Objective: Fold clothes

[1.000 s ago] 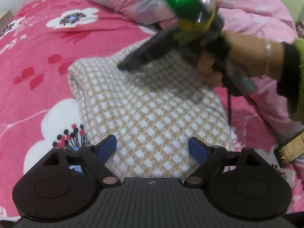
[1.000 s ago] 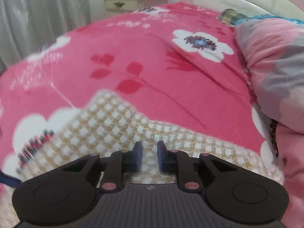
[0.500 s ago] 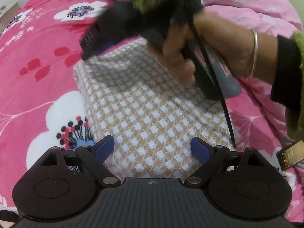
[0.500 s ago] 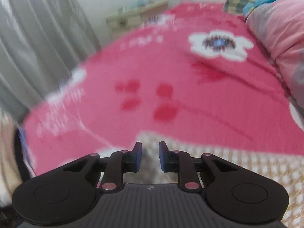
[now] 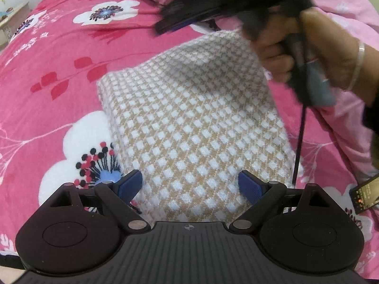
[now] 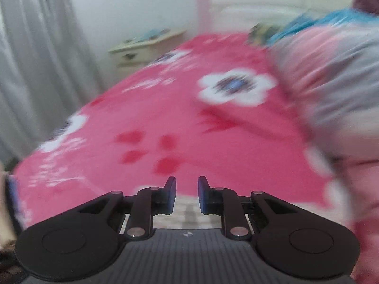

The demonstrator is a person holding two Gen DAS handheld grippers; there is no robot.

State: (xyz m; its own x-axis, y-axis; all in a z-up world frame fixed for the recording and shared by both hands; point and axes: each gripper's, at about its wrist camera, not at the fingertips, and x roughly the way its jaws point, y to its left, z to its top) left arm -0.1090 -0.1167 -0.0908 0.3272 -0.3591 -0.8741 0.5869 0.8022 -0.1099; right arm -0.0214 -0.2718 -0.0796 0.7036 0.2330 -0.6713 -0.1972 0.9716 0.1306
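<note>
Folded beige-and-white checked garment lying on the pink floral bed. Left tool hovers over its near edge, jaws wide, empty. Right tool, jaws narrow and gripping nothing, has lifted off the garment's far end since the earlier frame.

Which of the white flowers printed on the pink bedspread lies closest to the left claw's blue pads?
The big white flower with black and red stamens, just beyond the left claw. The others sit far up the bedspread, like the purple-centred one.
</note>
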